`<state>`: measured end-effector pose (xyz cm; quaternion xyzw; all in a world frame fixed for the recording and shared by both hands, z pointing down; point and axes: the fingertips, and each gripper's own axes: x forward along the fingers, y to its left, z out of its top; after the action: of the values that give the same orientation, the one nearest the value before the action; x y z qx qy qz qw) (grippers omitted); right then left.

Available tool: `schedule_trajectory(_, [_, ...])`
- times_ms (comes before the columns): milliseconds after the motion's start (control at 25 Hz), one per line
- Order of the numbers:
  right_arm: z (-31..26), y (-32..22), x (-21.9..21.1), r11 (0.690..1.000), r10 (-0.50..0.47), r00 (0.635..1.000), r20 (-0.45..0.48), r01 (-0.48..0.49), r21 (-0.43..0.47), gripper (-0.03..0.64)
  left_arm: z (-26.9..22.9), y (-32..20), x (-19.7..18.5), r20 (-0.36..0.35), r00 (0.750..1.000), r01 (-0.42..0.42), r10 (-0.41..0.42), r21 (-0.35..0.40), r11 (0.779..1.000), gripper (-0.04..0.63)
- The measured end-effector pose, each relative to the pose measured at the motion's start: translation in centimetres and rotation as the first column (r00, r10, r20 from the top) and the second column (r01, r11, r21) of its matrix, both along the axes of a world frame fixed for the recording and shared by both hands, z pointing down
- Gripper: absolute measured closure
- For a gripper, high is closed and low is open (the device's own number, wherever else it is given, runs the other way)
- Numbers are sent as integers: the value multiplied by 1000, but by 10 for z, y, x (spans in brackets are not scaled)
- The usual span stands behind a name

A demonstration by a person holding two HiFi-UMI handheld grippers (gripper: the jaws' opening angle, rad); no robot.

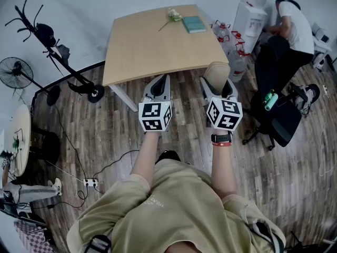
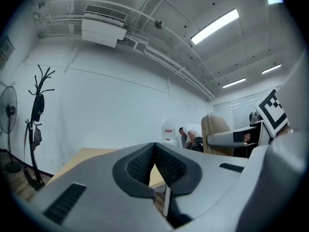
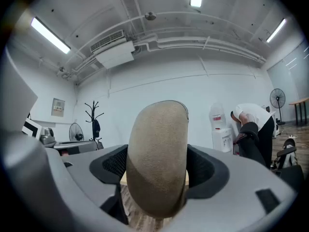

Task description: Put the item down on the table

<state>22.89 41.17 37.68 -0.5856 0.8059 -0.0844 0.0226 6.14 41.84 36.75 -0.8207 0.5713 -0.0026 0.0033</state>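
fingers (image 3: pixel 110 164) of right gripper (image 3: pixel 157 178) grip a tan suede item (image 3: pixel 157 139), left gripper (image 2: pixel 154 146) fingers pressed together

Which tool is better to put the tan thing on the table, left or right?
Right. The right tool holds the tan item near the table; the left tool is shut, empty.
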Motion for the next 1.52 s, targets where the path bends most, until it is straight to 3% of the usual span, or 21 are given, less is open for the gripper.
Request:
schedule_trajectory(320, [2,-15,-6,1000,-24,1000,-7,24,7,242,3,-12,-7,-21,999,40,-40,10,999,572])
schedule_trajectory(600, [12,-76,-18,999,-36,999,-10,36,0,241,15,-66,-13,-7,999,31,-31,-2,1000,572])
schedule_trajectory(720, [18,-116,-34,999,-36,999,-24,36,3,241,21,-104,-27,2,999,42,-42,2,999,572])
schedule_trajectory(920, [27,-200,-64,999,-46,998,-34,45,-15,241,26,-187,-58,-43,997,57,-57,-15,998,572])
schedule_trajectory(1280, [14,-359,-125,996,-78,996,-48,76,-39,242,7,-356,-122,-20,995,96,-97,-20,995,572])
schedule_trajectory(1520, [15,-435,-161,987,-136,989,59,141,-74,242,5,-433,-148,-4,996,94,-94,-20,995,572])
